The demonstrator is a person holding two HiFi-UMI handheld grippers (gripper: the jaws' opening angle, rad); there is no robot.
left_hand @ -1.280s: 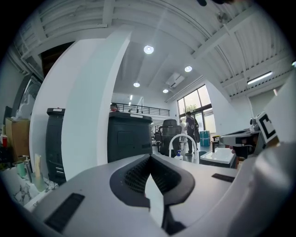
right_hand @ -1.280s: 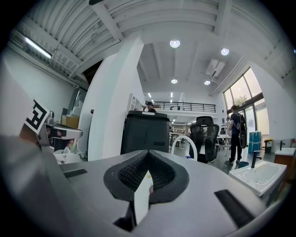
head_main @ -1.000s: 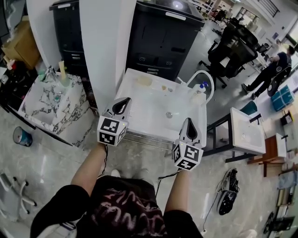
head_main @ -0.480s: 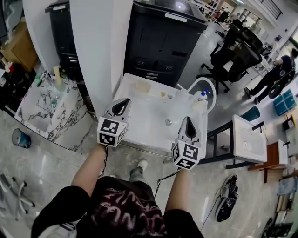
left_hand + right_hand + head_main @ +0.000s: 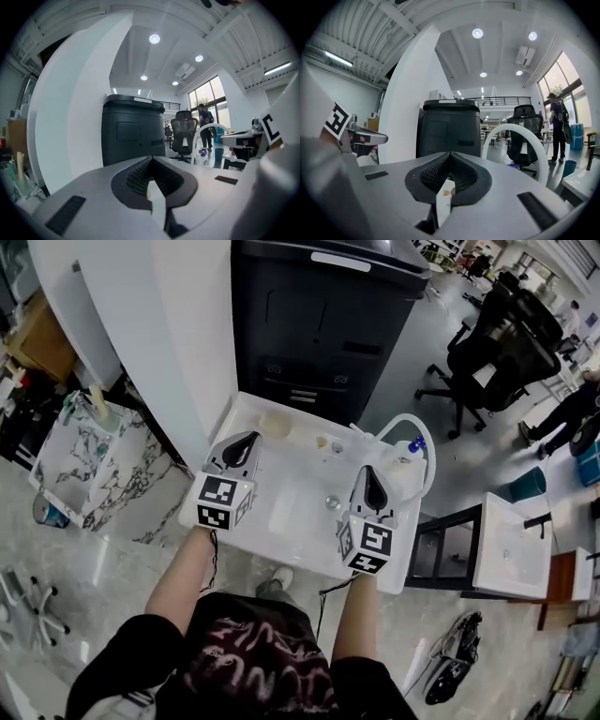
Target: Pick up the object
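White basin point(image 5: 281, 512) with loose items. No single object is marked out. The likeliest candidates lie on the basin's far part: a pale round item point(image 5: 275, 423) near the far-left corner and two small pale pieces point(image 5: 322, 442) just right of it. They are too small to identify. A drain point(image 5: 332, 503) sits near the basin's middle. At the far-right corner a bottle with a blue cap point(image 5: 410, 448) stands under a white arched tube point(image 5: 405, 420).

The left gripper point(image 5: 246, 439) and right gripper point(image 5: 368, 472) hover over the basin, apart from every item. Each has its jaws pressed together with nothing between them, and the two gripper views confirm this for the left gripper point(image 5: 151, 160) and the right gripper point(image 5: 450, 155). In the right gripper view a small orange speck shows on the white surface below the jaws, possibly one of the pieces.

The black cabinet point(image 5: 319, 324) behind the basin is cut off at the top. A marble-patterned basin point(image 5: 80, 465) stands to the left, and its contents are unclear.

One second ago both grippers were short of the basin's near edge; now they are over its surface.
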